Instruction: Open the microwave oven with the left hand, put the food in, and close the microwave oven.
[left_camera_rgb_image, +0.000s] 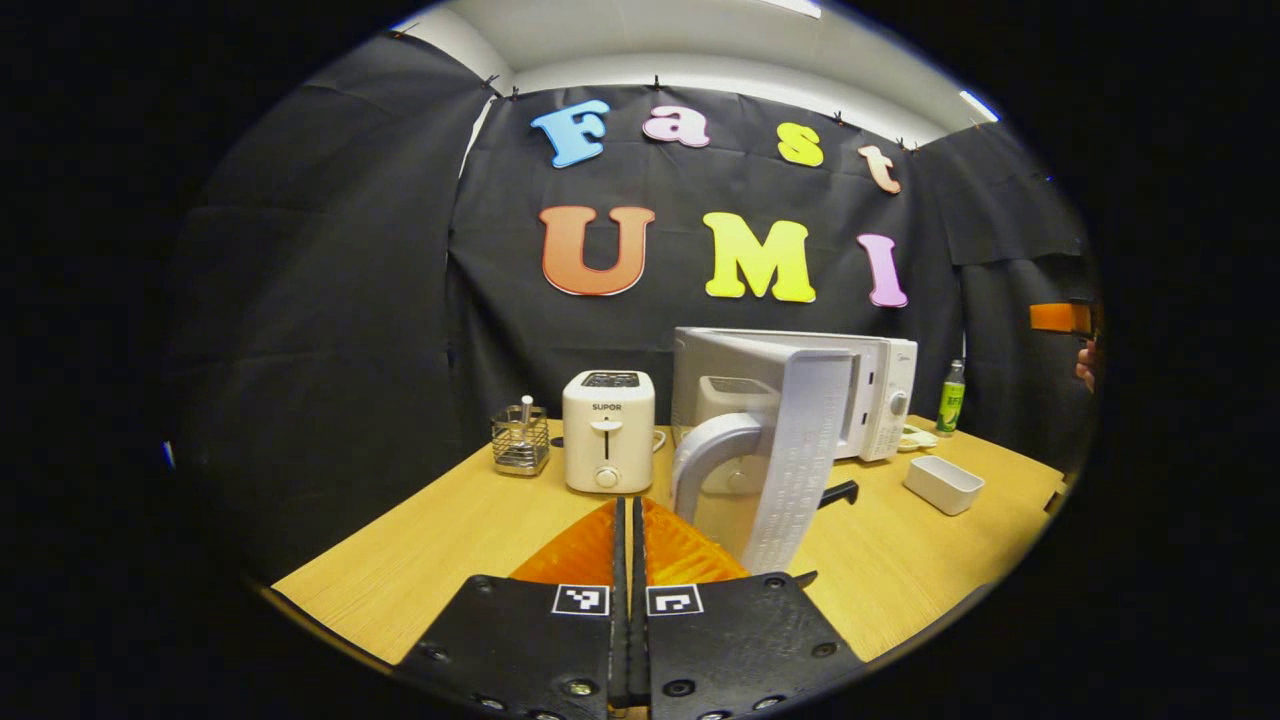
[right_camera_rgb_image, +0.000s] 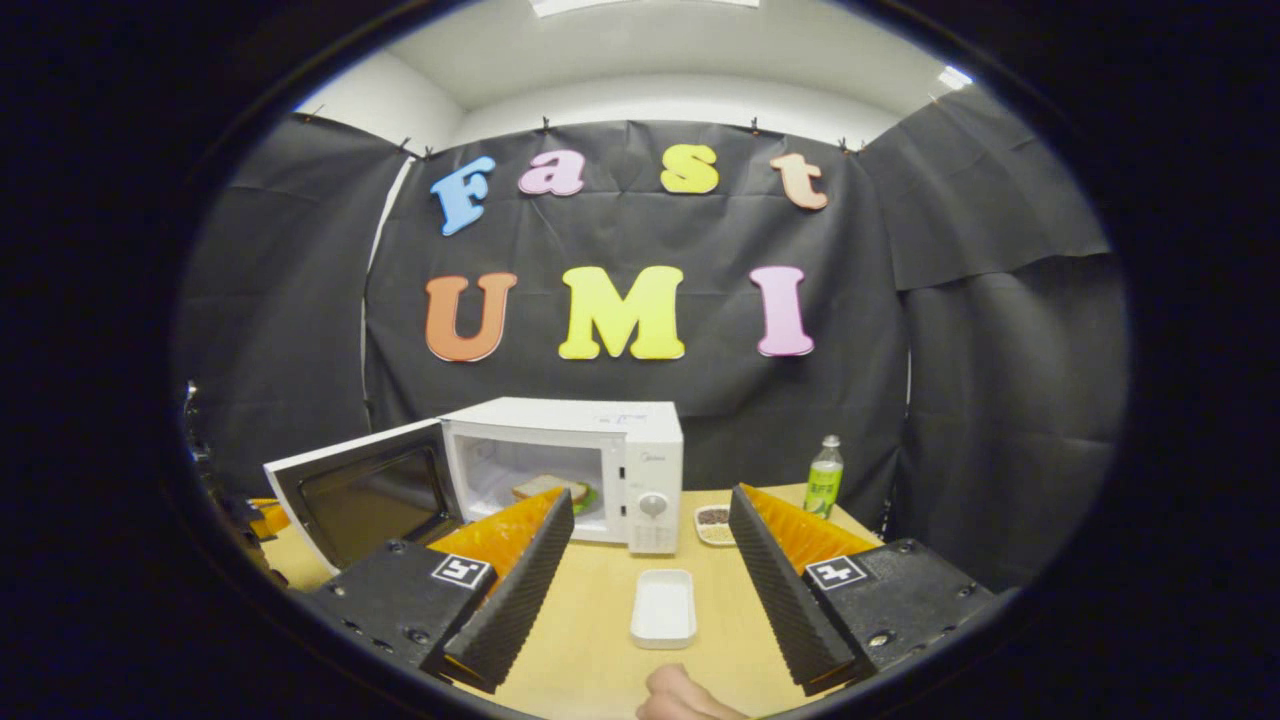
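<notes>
The white microwave (right_camera_rgb_image: 560, 450) stands at the back of the wooden table with its door (right_camera_rgb_image: 360, 500) swung wide open to the left. Inside it lies a sandwich on a green plate (right_camera_rgb_image: 550, 490). My right gripper (right_camera_rgb_image: 650, 510) is open and holds nothing, hanging in front of the microwave. In the left gripper view the open door (left_camera_rgb_image: 800, 450) faces me edge-on, and its curved handle (left_camera_rgb_image: 700, 450) is just beyond and to the right of my left gripper (left_camera_rgb_image: 630, 515). That gripper is shut with nothing between its fingers.
A white toaster (left_camera_rgb_image: 608, 430) and a wire utensil holder (left_camera_rgb_image: 520, 440) stand left of the microwave. To the right are a white rectangular tray (right_camera_rgb_image: 663, 607), a small dish (right_camera_rgb_image: 712, 522) and a green bottle (right_camera_rgb_image: 823, 475). A hand (right_camera_rgb_image: 685, 695) shows at the bottom edge.
</notes>
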